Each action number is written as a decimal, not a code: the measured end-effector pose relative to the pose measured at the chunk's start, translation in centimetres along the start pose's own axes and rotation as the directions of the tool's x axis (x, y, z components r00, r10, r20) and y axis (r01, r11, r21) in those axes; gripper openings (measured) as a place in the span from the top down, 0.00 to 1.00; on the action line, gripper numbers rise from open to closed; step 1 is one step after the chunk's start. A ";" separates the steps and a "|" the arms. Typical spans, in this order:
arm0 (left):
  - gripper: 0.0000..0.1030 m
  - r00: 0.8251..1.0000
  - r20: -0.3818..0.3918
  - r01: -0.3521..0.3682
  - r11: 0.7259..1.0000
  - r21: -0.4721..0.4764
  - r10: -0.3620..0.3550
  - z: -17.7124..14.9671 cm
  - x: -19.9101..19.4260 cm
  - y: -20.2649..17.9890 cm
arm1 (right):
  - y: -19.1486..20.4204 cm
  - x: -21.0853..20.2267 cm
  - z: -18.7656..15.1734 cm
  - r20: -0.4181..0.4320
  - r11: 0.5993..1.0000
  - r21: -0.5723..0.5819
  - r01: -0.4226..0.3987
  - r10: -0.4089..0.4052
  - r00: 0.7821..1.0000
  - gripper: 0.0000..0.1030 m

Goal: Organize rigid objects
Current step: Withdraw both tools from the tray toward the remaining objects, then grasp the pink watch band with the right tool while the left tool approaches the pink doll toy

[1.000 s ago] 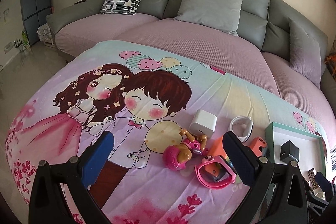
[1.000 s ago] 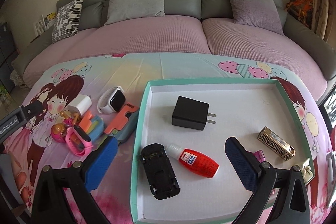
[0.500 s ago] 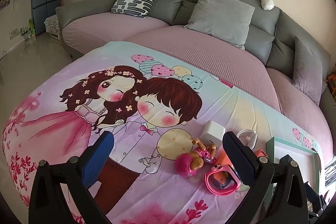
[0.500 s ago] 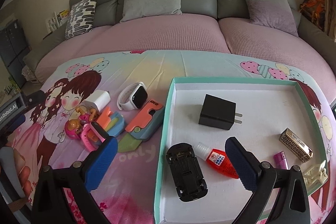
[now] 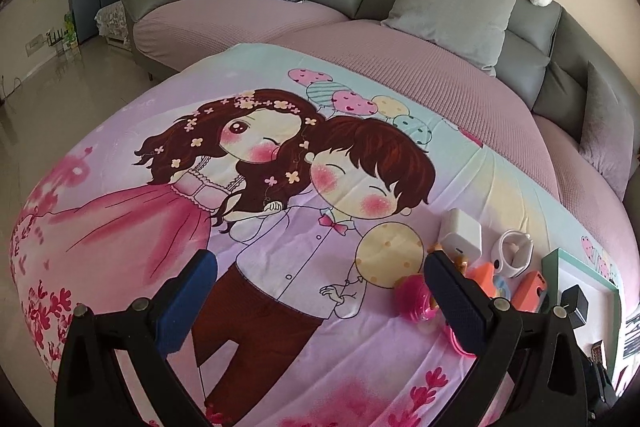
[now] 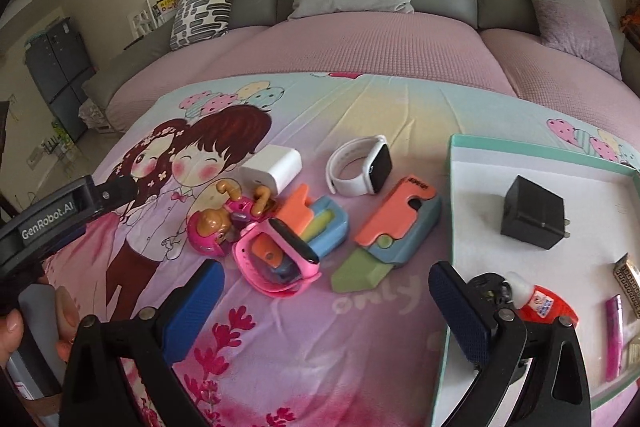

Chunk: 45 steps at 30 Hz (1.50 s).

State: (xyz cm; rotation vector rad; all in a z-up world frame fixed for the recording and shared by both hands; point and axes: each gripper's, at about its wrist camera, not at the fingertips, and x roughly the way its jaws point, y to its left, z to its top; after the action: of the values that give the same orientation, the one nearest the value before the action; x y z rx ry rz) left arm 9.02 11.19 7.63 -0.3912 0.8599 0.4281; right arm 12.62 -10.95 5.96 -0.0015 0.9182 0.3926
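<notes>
Hovering above the cartoon-print sheet (image 6: 360,115), the right gripper (image 6: 324,291) is held with jaws spread wide and nothing between them; the pink watch (image 6: 280,259) is framed just ahead of the gap. The left gripper (image 5: 320,283) is likewise held wide open and empty over the printed figures. In the right wrist view its black body is seen at the left edge, gripped by a hand (image 6: 12,331).

An orange-and-blue toy knife (image 6: 396,227) is laid on the sheet just left of the teal-rimmed tray (image 6: 452,187), its long axis diagonal, the green blade pointed toward the camera. A white watch (image 6: 360,167) lies on its side beyond it, beside a white charger (image 6: 276,167).

Only the right view shows the tray's contents: a black adapter (image 6: 534,213), prongs to the right, and a red glue bottle (image 6: 548,307).
</notes>
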 end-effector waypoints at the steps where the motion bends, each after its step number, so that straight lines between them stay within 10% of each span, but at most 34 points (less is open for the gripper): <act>1: 0.00 1.000 -0.014 0.000 1.000 -0.003 0.000 -0.1 0.3 0.2 | 0.3 0.5 0.0 -0.010 1.000 -0.008 0.003 -0.003 1.000 0.00; 23: 0.00 0.986 -0.164 -0.021 0.999 -0.028 0.016 -1.0 4.0 1.2 | 4.9 5.5 -0.7 -0.066 0.971 -0.193 0.143 -0.158 0.985 0.08; 32: 0.00 0.987 -0.162 0.010 0.999 -0.041 -0.017 -0.8 3.6 0.9 | 5.4 5.5 -0.7 -0.042 0.967 -0.207 0.148 -0.160 0.986 0.32; 45: 0.00 0.979 -0.167 0.116 0.993 -0.020 -0.118 -0.5 3.3 -1.5 | 3.4 4.5 -0.3 -0.075 0.991 -0.104 0.079 -0.087 0.993 0.36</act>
State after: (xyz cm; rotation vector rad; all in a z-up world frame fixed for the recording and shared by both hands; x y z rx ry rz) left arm 11.32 10.31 4.97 -0.4894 0.9934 0.2930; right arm 13.64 -6.33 2.86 -0.1482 0.9727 0.3625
